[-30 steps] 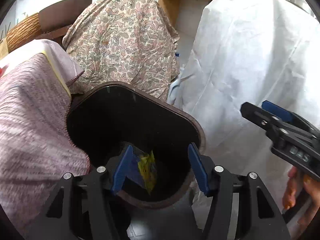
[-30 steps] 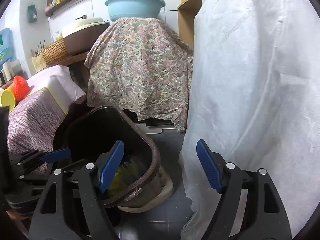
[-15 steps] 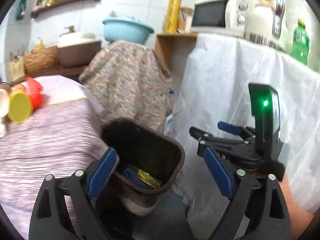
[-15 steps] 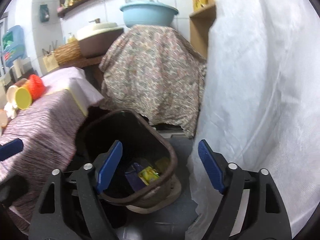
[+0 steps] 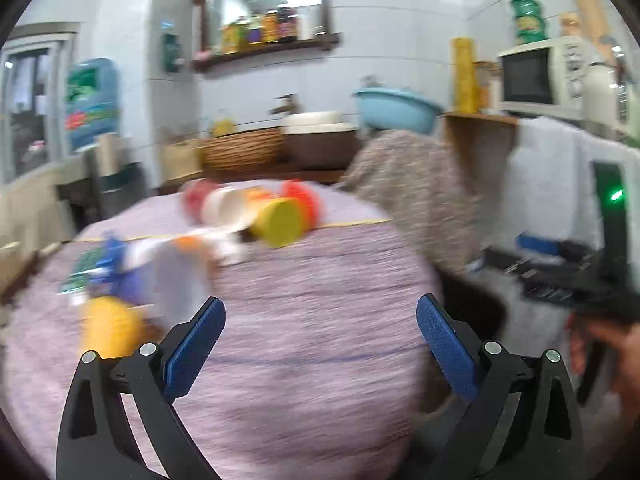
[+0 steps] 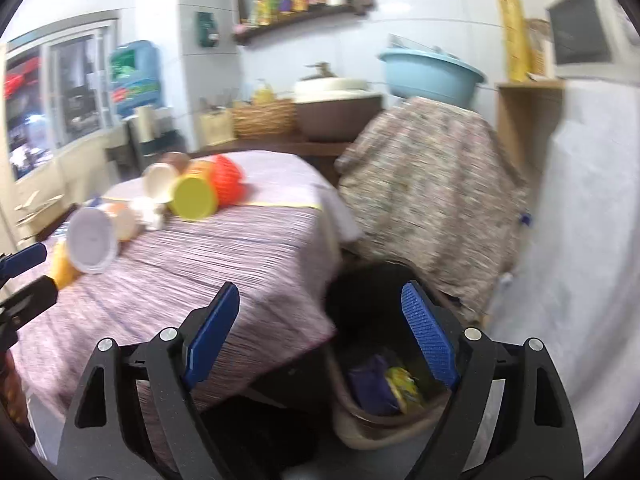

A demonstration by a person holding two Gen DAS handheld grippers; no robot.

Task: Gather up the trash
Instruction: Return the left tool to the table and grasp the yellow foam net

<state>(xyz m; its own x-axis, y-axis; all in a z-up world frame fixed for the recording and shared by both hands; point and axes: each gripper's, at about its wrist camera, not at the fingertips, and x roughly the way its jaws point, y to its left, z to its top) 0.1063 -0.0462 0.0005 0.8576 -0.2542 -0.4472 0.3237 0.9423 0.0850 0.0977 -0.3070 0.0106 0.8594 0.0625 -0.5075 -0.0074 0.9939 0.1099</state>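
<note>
- Left gripper (image 5: 318, 344): jaws are opening and stand wide; nothing lies between the blue pads (image 5: 195, 346). Only the striped purple tablecloth (image 5: 320, 288) shows through the gap.
- Right gripper (image 6: 320, 334): jaws wide apart, nothing held. Its right pad (image 6: 428, 338) overlaps the dark trash bin (image 6: 360, 292) in the view; no contact can be confirmed.
- Trash bin: below and ahead of the right gripper, on the floor just beside the table edge. Inside it lie a purple wrapper (image 6: 370, 382) and a yellow wrapper (image 6: 402, 386), touching each other at the bottom.
- Remaining trash, left wrist view: ahead and to the left of the left gripper, on the tablecloth, a blurred cluster of a yellow cup (image 5: 110, 326), a blue-and-green wrapper (image 5: 100, 266) and a pale container (image 5: 180, 276). Farther ahead, a yellow-lidded can (image 5: 280, 220), a white cup (image 5: 226, 210) and an orange item (image 5: 302, 200) lie on their sides, close together.
- Right wrist view: the same cluster sits ahead and to the left of the right gripper; a white-lidded container (image 6: 92, 240) lies nearest.
- The right gripper appears at the right edge of the left wrist view, with a hand (image 5: 612, 354) beneath it.
- Both views are motion-blurred; fine detail of the table items cannot be resolved.
- Beyond the bin: a patterned cloth (image 6: 428, 184) draped over an object, with a light blue basin (image 6: 430, 74) on top.
</note>
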